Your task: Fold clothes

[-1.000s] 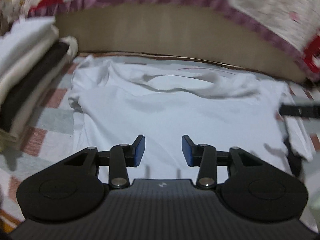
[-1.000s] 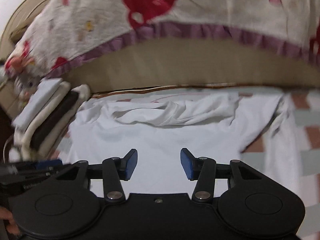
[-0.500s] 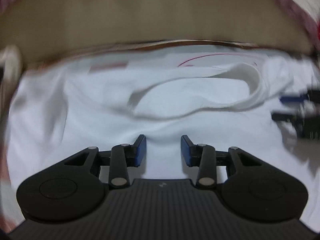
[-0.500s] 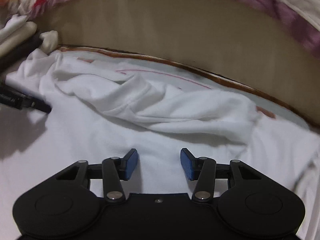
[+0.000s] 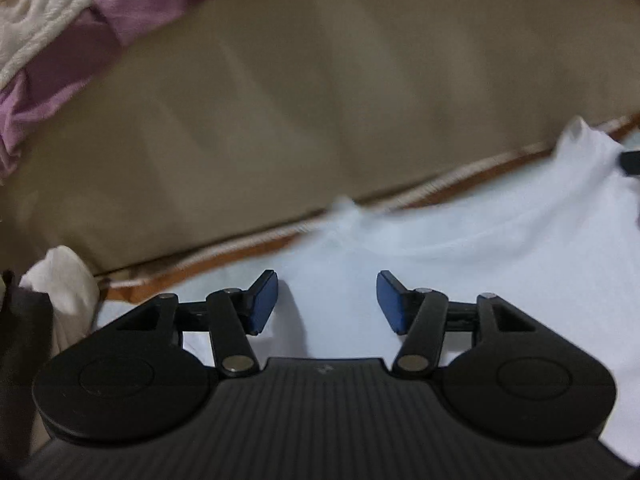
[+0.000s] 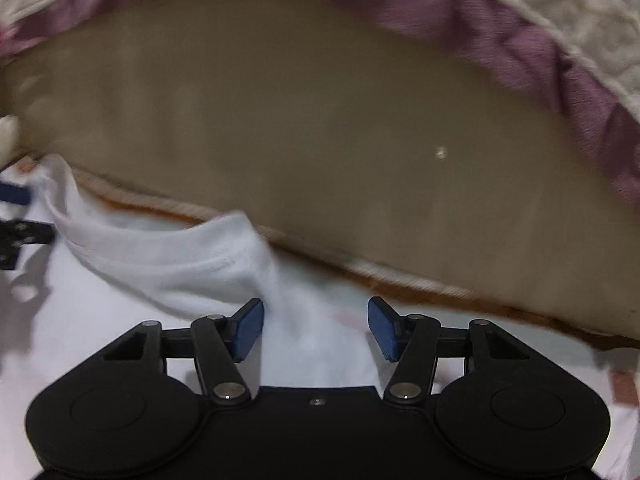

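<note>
Step in hand, as judged: the approach to the far edge of the garment, ahead of a fold; no grasp is made yet.

The white cotton T-shirt (image 5: 460, 280) lies flat, filling the lower right of the left wrist view and the lower left of the right wrist view, its ribbed collar (image 6: 168, 256) humped just beyond the right gripper; a tan padded backboard (image 5: 320, 100) rises behind it, a cream quilt with purple trim (image 6: 520, 40) above.

Left gripper (image 5: 326, 300): jaws about half apart, just been opening, nothing held; only flat cloth shows between the blue pads.

Right gripper (image 6: 316, 326): likewise half apart and just been opening; empty; cloth beneath, not pinched.

A stack of folded clothes (image 5: 60, 292) sits at the left edge.

Next move, as judged: each gripper must descend onto a shoulder beside the collar, pinch both layers; blur makes contact uncertain.
</note>
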`<state>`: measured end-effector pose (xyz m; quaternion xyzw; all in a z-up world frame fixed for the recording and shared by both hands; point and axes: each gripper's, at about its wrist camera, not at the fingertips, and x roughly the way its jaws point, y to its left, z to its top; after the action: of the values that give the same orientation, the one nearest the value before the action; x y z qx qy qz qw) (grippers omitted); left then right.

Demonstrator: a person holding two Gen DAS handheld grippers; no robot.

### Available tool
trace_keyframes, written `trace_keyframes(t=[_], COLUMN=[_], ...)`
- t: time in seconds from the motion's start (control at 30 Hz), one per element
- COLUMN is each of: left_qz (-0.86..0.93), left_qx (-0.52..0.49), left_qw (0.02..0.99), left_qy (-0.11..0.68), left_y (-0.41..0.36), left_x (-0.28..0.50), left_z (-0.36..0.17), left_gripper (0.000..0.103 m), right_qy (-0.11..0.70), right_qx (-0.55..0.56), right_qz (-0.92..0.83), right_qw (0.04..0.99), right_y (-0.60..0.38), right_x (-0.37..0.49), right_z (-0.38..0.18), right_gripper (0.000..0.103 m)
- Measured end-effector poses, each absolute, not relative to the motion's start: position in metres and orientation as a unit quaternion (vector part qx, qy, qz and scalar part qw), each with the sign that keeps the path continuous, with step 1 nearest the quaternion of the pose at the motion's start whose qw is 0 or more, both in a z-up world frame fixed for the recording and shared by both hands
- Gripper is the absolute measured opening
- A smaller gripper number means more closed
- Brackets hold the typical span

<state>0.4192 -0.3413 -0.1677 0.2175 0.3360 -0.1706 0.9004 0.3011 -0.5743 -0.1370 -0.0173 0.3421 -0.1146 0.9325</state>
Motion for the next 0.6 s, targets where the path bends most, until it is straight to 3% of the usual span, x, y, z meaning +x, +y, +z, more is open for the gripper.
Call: trace_keyframes(t=[0.2, 0.37, 0.43, 0.6], left_qz=[-0.181, -0.213, -0.217, -0.214], left_qx=[0.178, 0.166, 0.161, 0.147], left_qw=[0.895, 0.881, 0.878, 0.878], left_qy=[0.368, 0.388, 0.395, 0.403], left_y=[-0.292, -0.273, -0.273, -0.284], left_x=[0.434, 0.43, 0.434, 0.448], left_z=[-0.169, -0.168, -0.166, -0.168], left_gripper=[0.055, 0.058, 0.058, 0.06], right_qy=[0.32, 0.337, 0.372, 0.367], right_qx=[0.041, 0.214, 0.222, 0.194], right_qz=[-0.16, -0.139, -0.128, -0.179], right_qw=[0.933, 0.906, 0.892, 0.892], right_y=[-0.616, -0.653, -0.656, -0.656], right_x=[0.248, 0.169, 0.164, 0.158], right_z=[-0.109, -0.117, -0.126, -0.13], right_gripper=[0.064, 0.065, 0.065, 0.065])
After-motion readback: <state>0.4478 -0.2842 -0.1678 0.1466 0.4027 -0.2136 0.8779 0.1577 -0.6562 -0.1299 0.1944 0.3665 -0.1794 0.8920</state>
